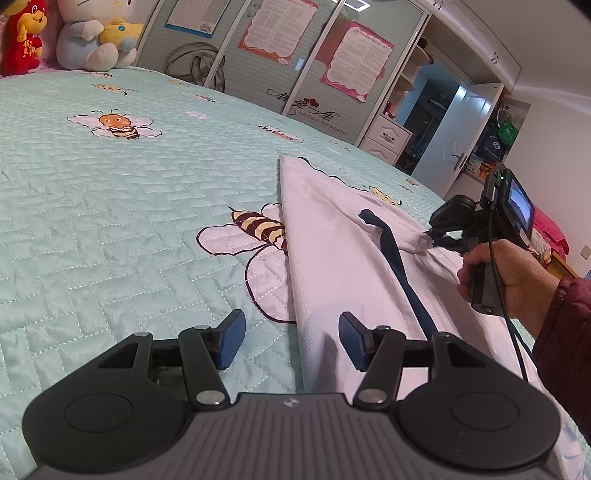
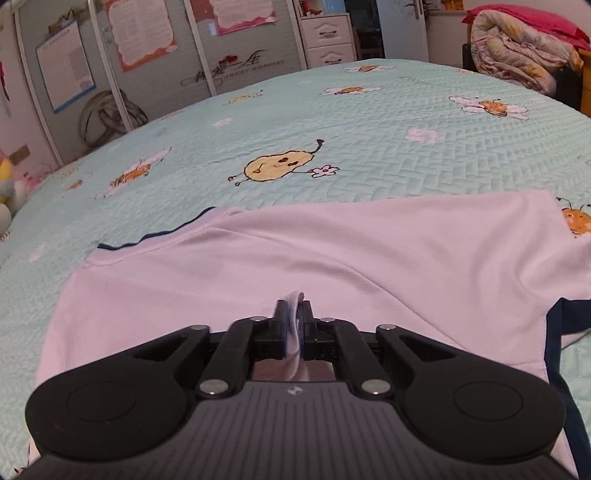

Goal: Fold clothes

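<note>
A pale pink shirt (image 1: 332, 258) with dark navy trim lies partly folded on the mint quilted bed (image 1: 110, 221). My left gripper (image 1: 291, 339) hovers open over the shirt's near left edge, nothing between its blue pads. In the left wrist view the right gripper (image 1: 437, 238), held by a hand, pinches a raised corner of the shirt at the right. In the right wrist view that gripper (image 2: 294, 314) is shut on a fold of the pink shirt (image 2: 295, 258), which spreads out ahead with navy trim (image 2: 554, 332) at the right.
Plush toys (image 1: 92, 33) sit at the bed's far left corner. A wardrobe with posters (image 1: 277, 48) runs behind the bed, with white drawers (image 1: 388, 136) and a door beyond. Bundled bedding (image 2: 524, 44) is piled past the bed's far right.
</note>
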Tool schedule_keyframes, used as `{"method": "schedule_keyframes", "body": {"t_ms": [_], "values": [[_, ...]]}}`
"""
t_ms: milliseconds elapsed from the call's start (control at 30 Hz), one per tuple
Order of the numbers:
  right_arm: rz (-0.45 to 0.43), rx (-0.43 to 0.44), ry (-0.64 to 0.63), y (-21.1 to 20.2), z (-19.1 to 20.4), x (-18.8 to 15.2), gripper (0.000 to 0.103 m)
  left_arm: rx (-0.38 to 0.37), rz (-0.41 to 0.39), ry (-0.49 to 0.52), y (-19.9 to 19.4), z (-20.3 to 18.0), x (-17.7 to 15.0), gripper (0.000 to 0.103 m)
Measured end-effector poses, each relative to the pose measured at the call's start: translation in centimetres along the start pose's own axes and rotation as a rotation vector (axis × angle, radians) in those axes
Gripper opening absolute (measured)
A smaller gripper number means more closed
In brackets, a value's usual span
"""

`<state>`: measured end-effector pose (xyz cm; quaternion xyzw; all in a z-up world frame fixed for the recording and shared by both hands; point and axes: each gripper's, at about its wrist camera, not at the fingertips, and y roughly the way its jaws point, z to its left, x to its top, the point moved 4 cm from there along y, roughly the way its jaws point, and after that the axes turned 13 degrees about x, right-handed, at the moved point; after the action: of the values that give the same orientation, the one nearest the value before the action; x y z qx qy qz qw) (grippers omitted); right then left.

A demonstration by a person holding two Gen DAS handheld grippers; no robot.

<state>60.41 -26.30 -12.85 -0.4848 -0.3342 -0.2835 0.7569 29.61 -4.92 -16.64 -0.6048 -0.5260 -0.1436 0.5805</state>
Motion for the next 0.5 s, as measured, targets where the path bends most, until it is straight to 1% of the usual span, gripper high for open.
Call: {"method": "schedule_keyframes", "body": {"t_ms": [33,100,133,167,200,233,267,333,367,433,467,500], "values": [[-0.015,0.001,-0.008,-0.3,0.0,0.0,0.024,0.0,0.0,0.0,0.0,0.0,0.0,0.06],[-0.046,0.002,-0.023,-0.8,0.0,0.1,0.024,0.0,0.0,0.001,0.0,0.0,0.0,0.06],[-0.051,0.038,-0.04,-1.1,0.5,0.2,0.025,0.001,-0.001,0.001,0.0,0.0,0.0,0.06],[-0.033,0.105,-0.061,-1.2,1.4,0.1,0.026,0.001,-0.001,0.002,0.0,0.0,0.0,0.06],[0.006,0.175,-0.089,-0.9,2.5,0.0,0.029,0.001,-0.001,0.001,0.0,0.0,0.0,0.06],[0.051,0.242,-0.121,-0.4,3.7,-0.1,0.029,0.001,-0.001,0.001,0.0,0.0,0.0,0.06],[0.086,0.279,-0.158,0.0,4.9,-0.2,0.029,0.001,0.0,0.001,0.0,0.0,0.0,0.06],[0.16,0.32,-0.216,1.3,6.8,-0.2,0.03,0.001,0.0,0.001,0.0,0.0,0.0,0.06],[0.187,0.324,-0.212,1.8,7.4,-0.1,0.03,0.0,0.0,0.001,0.0,0.0,0.0,0.06],[0.225,0.317,-0.171,2.8,8.1,0.3,0.03,-0.002,0.0,-0.001,0.0,0.0,0.0,0.06],[0.241,0.311,-0.173,3.0,8.7,0.4,0.031,-0.003,0.001,-0.001,0.0,0.1,0.0,0.061],[0.258,0.305,-0.187,3.3,9.3,0.4,0.033,-0.003,0.001,-0.002,0.0,0.1,0.0,0.061]]}}
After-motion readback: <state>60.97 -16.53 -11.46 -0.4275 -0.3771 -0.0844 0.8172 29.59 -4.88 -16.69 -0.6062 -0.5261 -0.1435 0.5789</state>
